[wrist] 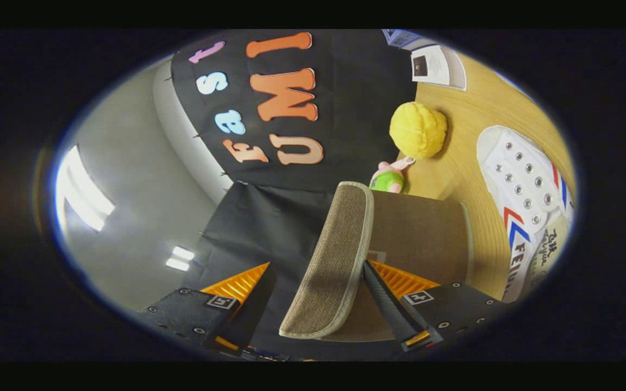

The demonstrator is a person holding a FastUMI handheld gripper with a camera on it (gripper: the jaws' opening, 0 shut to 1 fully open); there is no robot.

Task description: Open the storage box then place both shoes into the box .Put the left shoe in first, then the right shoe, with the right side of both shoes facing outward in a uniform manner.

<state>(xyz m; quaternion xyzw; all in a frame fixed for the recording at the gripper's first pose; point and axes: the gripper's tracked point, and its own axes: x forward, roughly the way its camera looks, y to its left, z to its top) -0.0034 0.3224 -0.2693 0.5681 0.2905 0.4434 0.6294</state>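
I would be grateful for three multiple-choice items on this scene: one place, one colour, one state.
1. Where is the white shoe?
A. Inside the box
B. On the wooden table beside the storage box
C. Between the jaws

2. What colour is the round plush toy?
A. Yellow
B. Blue
C. Black

3. How is the box lid?
A. Flat shut
B. Lying off on the table
C. Raised

Key:
1 B: the white shoe lies on the table next to the storage box.
2 A: the plush toy is yellow.
3 C: the lid stands lifted between the open jaws of the gripper.

Raised box lid (pixel 326 260) between spread fingers (pixel 386 304).
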